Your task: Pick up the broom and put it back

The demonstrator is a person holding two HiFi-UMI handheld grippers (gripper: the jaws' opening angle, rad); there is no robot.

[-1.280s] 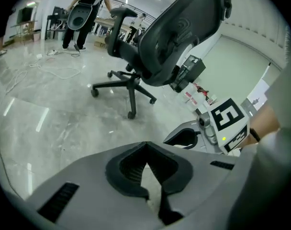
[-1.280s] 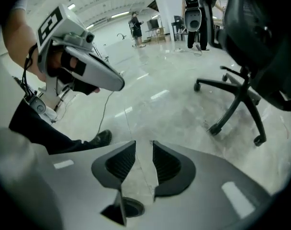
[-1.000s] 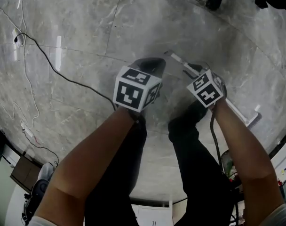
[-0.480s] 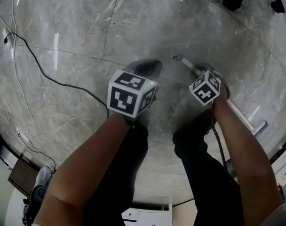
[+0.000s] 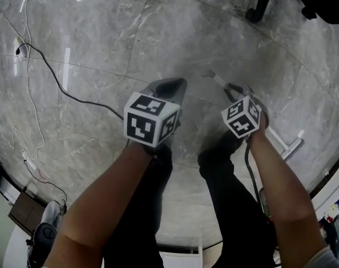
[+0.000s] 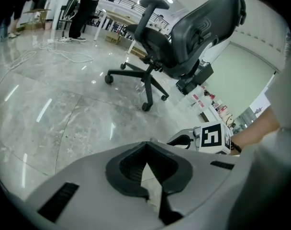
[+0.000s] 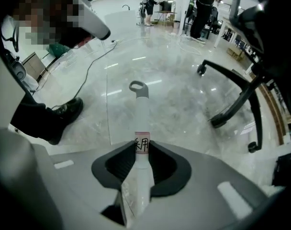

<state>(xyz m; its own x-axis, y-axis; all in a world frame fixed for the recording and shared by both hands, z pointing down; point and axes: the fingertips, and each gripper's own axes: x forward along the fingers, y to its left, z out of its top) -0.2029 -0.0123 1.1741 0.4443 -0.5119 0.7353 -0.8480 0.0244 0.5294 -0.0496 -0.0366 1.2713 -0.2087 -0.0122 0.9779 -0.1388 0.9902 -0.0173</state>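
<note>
The broom [image 5: 276, 136] lies on the grey marble floor, its pale handle running from a grey hang-loop cap [image 7: 138, 87] at the upper left to its head at the lower right. My right gripper [image 5: 237, 90] points steeply down over the handle. In the right gripper view the labelled handle [image 7: 140, 116] passes between the black pads [image 7: 117, 164], which are closing on it and touch both sides. My left gripper [image 5: 170, 86] hovers to the left of the handle, apart from it. Its jaws [image 6: 146, 148] meet with nothing between them.
A black office chair [image 6: 184, 37] stands just beyond the grippers, its wheeled base [image 7: 236, 97] near the handle's far end. A black cable [image 5: 58, 78] crosses the floor at the left. My own dark shoe [image 7: 64, 113] stands beside the handle. People stand far off.
Both grippers stay over the same patch of floor while the head view sways. The right gripper has tipped a little more downward onto the handle.
</note>
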